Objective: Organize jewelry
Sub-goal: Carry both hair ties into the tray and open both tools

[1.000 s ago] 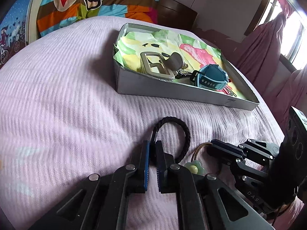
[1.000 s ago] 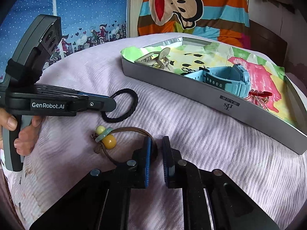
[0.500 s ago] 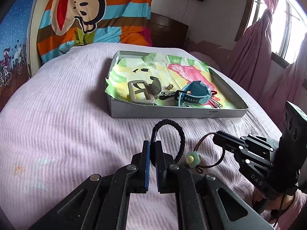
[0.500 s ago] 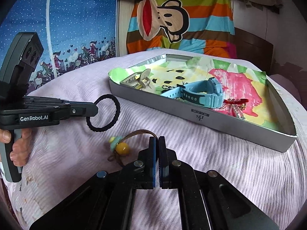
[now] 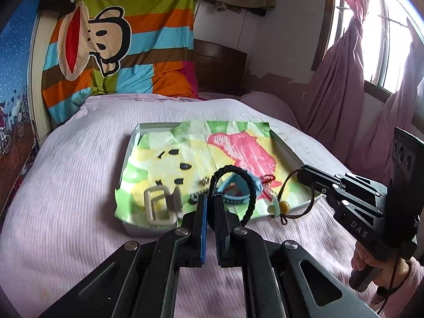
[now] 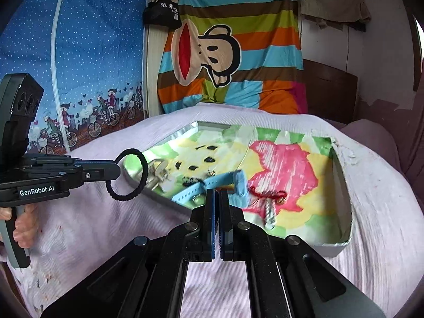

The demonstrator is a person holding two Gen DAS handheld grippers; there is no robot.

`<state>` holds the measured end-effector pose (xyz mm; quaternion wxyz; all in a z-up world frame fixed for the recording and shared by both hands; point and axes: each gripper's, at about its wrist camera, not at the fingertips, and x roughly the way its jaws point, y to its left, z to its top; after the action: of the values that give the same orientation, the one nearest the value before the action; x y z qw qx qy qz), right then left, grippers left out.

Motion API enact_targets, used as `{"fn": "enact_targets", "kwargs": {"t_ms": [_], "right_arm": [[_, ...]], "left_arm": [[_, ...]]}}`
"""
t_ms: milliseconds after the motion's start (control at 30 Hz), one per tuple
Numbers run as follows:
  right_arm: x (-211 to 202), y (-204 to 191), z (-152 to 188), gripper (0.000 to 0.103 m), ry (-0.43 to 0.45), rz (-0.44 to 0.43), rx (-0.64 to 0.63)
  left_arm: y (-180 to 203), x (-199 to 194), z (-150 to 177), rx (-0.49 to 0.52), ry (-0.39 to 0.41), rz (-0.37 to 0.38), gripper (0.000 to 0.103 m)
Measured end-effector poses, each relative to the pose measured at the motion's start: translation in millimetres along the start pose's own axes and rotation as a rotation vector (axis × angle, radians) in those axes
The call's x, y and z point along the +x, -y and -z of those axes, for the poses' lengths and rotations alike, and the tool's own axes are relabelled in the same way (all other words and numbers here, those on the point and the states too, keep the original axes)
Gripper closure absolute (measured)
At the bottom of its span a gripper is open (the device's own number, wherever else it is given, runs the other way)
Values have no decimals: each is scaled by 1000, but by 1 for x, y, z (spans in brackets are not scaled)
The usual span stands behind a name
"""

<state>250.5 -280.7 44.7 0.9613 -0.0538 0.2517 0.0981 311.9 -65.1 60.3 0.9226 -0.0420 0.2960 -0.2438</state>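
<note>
My left gripper (image 5: 210, 201) is shut on a black braided bracelet (image 5: 250, 185) and holds it in the air over the near edge of the grey tray (image 5: 126, 159); the same bracelet (image 6: 143, 169) hangs from that gripper (image 6: 118, 168) in the right wrist view. My right gripper (image 6: 219, 196) is shut on a brown cord bracelet with beads (image 5: 282, 206), seen from the left wrist view hanging from its tip (image 5: 300, 172). The tray (image 6: 341, 175) holds a blue watch (image 6: 212, 182), a beige buckle (image 5: 159, 206) and a red string charm (image 6: 270, 196).
The tray is lined with colourful paper (image 5: 238, 148) and lies on a pink bedspread (image 5: 66, 185). A striped monkey blanket (image 6: 225, 53) hangs behind the bed. Pink curtains (image 5: 344, 92) hang at the right by the window.
Both grippers have lifted their bracelets off the bedspread and moved forward to the tray. The cord bracelet now hangs in the air.
</note>
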Motion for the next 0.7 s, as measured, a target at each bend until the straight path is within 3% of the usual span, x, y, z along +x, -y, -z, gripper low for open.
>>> {"fn": "enact_targets", "kwargs": {"t_ms": [133,333,500,700], "right_arm": [[10,23,-40,101,32,43,22],[48,58,-83,101,29,106,102],[88,80,-87,101,-31,132,162],[127,100,-61,101,-140,106,264]], "left_arm": [[1,28,-36,-27,19,-22,98],[-5,73,-62,-63,22,-72,98],[-8,112,-61,-74,-68,-106,98],[-7,145,-44,-86,-194,-131,98]]}}
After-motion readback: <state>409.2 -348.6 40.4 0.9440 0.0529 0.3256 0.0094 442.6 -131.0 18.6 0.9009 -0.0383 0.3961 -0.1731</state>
